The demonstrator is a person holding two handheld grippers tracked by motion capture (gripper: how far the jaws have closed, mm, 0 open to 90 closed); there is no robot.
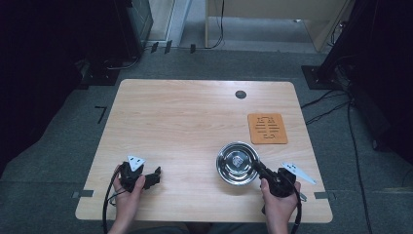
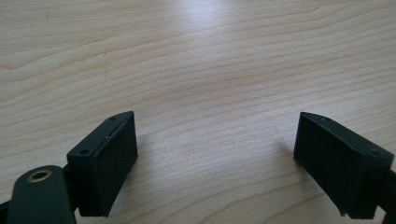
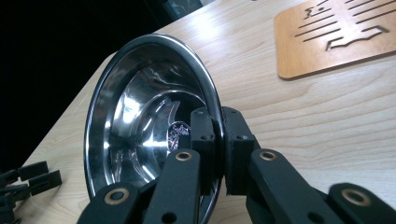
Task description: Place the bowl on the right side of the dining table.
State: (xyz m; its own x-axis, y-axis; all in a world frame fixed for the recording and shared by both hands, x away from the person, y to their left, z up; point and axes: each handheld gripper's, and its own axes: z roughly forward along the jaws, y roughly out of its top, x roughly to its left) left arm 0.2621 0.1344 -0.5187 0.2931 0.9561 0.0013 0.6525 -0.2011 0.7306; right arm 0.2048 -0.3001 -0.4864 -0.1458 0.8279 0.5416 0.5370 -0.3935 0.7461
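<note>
The right hand-held gripper pinches the steel bowl's rim, probably to carry it, while the left hand-held gripper rests wide open, empty, on the worktop.

A light wooden table stands on grey carpet. Near its right edge lies an orange-brown slotted trivet. A small dark round grommet sits near the far edge.

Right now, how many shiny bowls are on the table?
1. The steel bowl sits near the table's front right, its rim pinched by the right tool, beside the wooden mat.
</note>
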